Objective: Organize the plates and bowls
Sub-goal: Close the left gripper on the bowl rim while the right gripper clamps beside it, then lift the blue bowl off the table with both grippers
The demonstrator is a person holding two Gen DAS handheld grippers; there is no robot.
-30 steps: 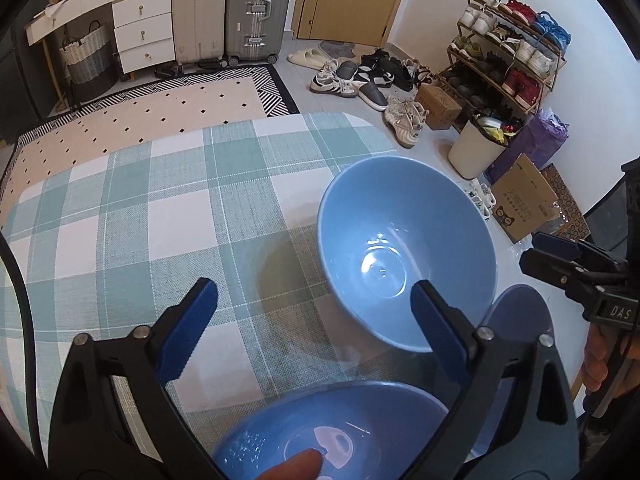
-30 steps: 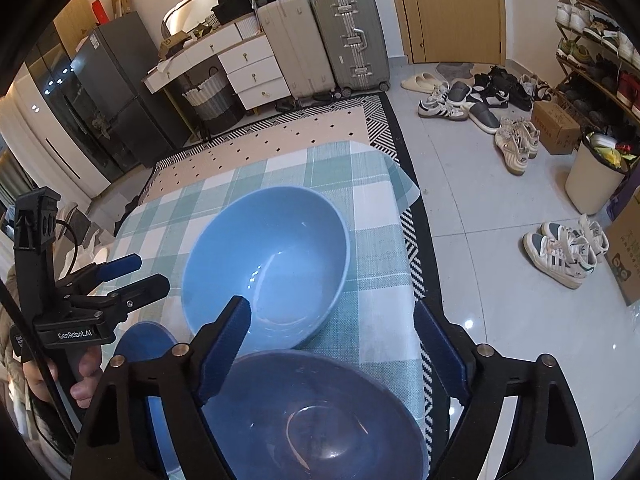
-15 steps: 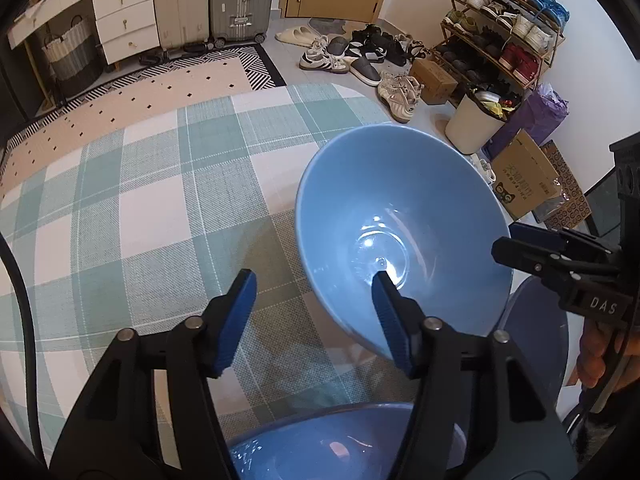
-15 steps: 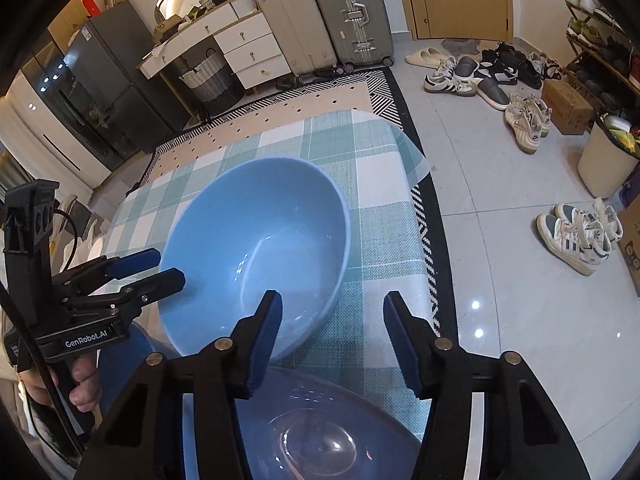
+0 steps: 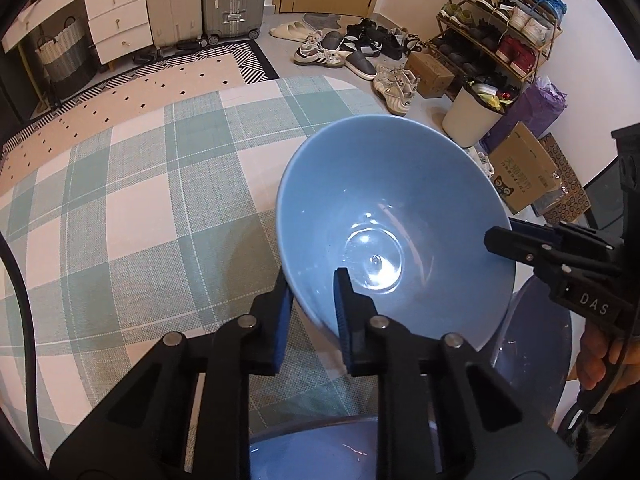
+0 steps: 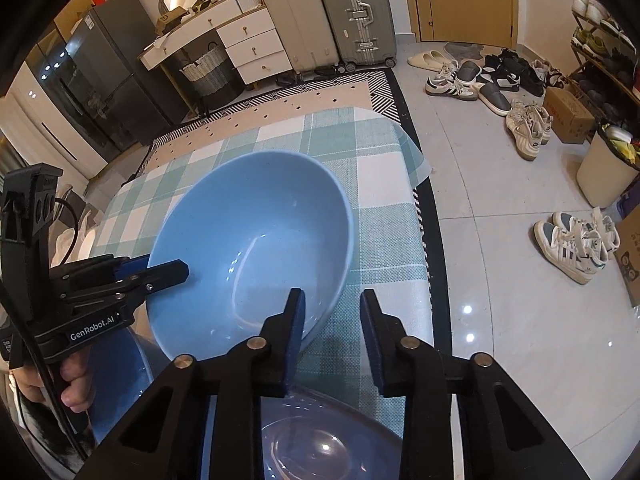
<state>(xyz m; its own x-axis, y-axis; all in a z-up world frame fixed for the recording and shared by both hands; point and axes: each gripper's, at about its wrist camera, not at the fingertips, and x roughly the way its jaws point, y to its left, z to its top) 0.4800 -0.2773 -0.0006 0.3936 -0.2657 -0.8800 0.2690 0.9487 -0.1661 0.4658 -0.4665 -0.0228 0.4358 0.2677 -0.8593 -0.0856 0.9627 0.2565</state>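
A large light blue bowl (image 5: 384,216) sits tilted on the checked tablecloth (image 5: 132,208); it also shows in the right wrist view (image 6: 256,240). My left gripper (image 5: 310,300) is shut on its near rim, one finger inside and one outside. My right gripper (image 6: 332,320) straddles the bowl's rim on the other side, jaws narrowed; whether they pinch the rim I cannot tell. A second blue bowl (image 5: 316,452) lies under my left gripper. A darker blue-grey plate (image 6: 328,440) lies under my right gripper.
The table's right edge drops to a tiled floor with shoes (image 6: 576,240), a shoe rack (image 5: 500,28), a white bin (image 5: 472,112) and cardboard boxes (image 5: 524,168). Suitcases (image 6: 352,12) and a drawer unit (image 6: 248,44) stand beyond a patterned rug.
Both grippers have moved forward to the large bowl and closed in from wide open. The left now clamps the rim; the bowl has tipped up slightly.
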